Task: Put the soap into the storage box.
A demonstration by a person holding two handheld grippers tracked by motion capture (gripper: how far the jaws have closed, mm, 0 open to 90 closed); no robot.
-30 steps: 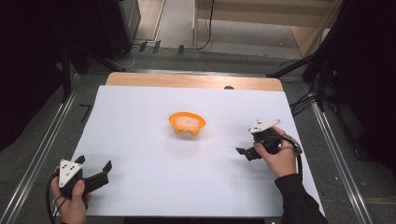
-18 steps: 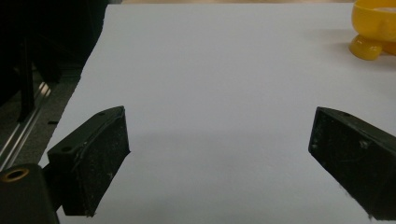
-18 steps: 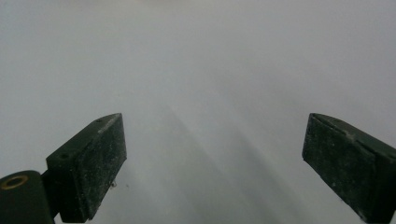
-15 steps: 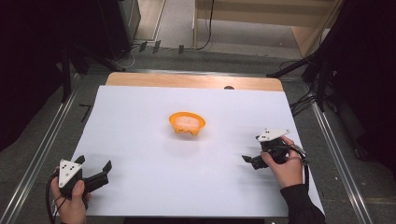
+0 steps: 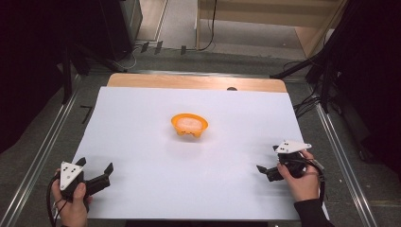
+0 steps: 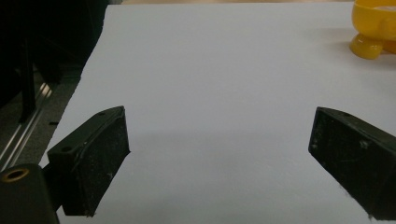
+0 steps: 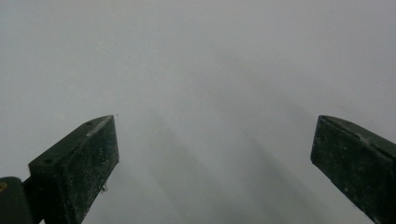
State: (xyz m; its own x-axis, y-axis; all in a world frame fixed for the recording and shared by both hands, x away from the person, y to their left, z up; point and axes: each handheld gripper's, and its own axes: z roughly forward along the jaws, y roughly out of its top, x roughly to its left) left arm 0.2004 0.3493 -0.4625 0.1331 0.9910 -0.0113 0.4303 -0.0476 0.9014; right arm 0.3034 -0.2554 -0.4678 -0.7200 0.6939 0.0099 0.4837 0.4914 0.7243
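Observation:
An orange footed bowl (image 5: 189, 125) with something pale inside stands at the middle of the white table sheet (image 5: 156, 189); the left gripper view catches the bowl (image 6: 373, 28) at its top right. My left gripper (image 5: 96, 164) rests at the near left corner, held by a hand, open with only bare sheet between its jaws (image 6: 219, 121). My right gripper (image 5: 265, 166) sits low at the near right, well away from the bowl. Its jaws have just been opening and stand open over blank sheet (image 7: 217, 123), nothing between them.
A wooden table edge (image 5: 189, 81) shows beyond the sheet's far side. Metal rails (image 5: 47, 146) run along both sides, with black stands and cables (image 5: 326, 85) on the floor around. The left edge of the sheet (image 6: 88, 70) lies close to the left gripper.
The right hand has carried its gripper toward me and to the right, lower over the sheet, away from the bowl. The left gripper has stayed in place.

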